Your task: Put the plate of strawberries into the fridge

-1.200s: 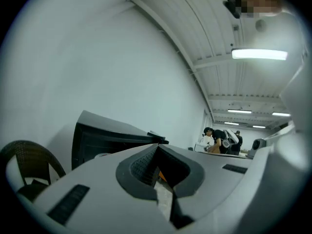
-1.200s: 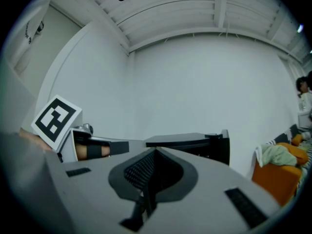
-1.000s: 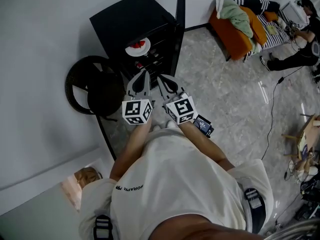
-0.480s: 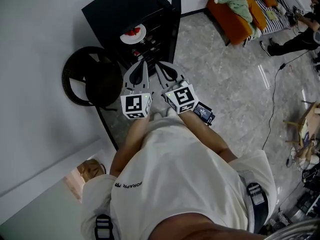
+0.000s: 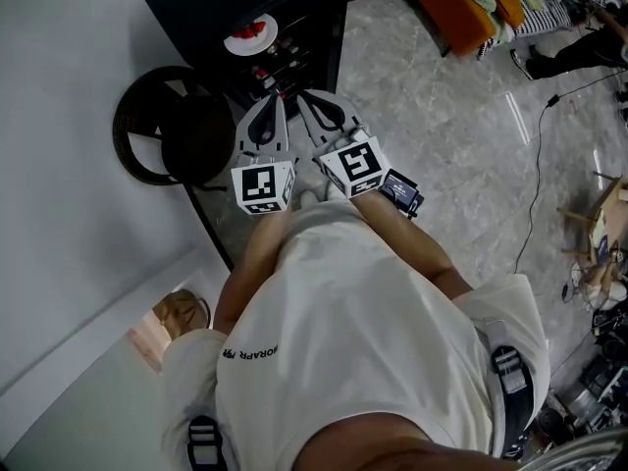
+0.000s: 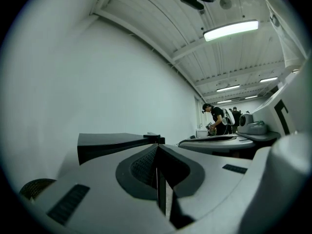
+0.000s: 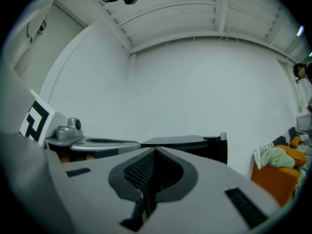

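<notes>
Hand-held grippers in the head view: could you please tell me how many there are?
2. The left hand-held gripper and the right hand-held gripper are side by side before the person, both shut.

The head view looks steeply down over the person onto the left gripper and right gripper at centre and the black box-shaped fridge at upper left, while each gripper view sits low behind its own jaws, both facing that fridge and the white wall.

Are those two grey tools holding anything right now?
Nothing. The left tool and the right tool are both shut and empty; the plate of strawberries sits inside the black fridge.
</notes>
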The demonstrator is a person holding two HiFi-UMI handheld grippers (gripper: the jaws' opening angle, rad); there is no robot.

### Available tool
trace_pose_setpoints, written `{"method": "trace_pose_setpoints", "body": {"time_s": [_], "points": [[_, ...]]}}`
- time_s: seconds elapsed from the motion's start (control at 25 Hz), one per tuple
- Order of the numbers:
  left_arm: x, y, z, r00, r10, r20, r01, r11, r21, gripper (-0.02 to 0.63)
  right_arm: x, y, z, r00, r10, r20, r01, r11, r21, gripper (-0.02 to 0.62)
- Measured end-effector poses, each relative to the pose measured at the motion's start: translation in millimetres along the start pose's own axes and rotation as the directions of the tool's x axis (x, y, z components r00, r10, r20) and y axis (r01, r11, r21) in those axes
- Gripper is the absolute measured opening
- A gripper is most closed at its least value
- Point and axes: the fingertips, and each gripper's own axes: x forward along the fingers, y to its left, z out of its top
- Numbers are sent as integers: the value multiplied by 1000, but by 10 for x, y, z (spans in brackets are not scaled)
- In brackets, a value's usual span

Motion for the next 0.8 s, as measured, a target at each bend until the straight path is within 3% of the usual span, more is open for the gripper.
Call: {"method": "trace_pose_setpoints", "body": {"time_s": [0.8], "points": [[-31, -82, -67, 1000, -23, -11, 23, 999, 35, 2, -28, 50, 13, 1000, -1, 11, 1, 1000, -7, 12]]}}
